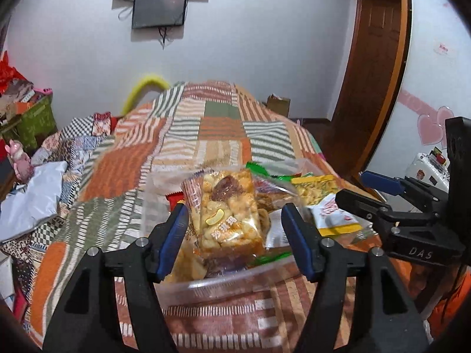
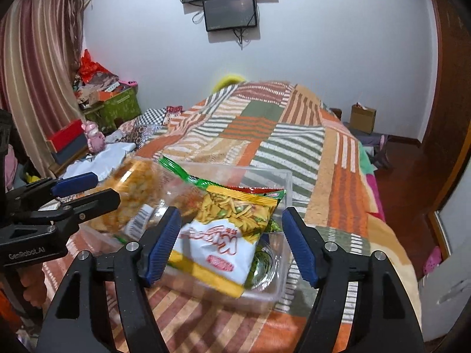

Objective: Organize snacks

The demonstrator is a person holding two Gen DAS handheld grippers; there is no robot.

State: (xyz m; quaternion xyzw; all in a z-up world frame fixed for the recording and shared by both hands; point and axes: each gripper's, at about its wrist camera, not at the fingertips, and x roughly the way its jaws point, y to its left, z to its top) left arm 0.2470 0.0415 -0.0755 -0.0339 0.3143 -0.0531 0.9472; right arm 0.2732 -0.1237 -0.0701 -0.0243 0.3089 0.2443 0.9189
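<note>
Sitting on the striped blanket point(image 1: 206, 135) is a clear box point(image 2: 282, 182) full of snacks. The left gripper point(image 1: 235, 223) hangs over it with fingers spread wide, a puffed rice pack point(image 1: 226, 211) between them but not squeezed. The right gripper point(image 2: 229, 235) is spread wide too, above a yellow chip bag point(image 2: 232, 223).
</note>
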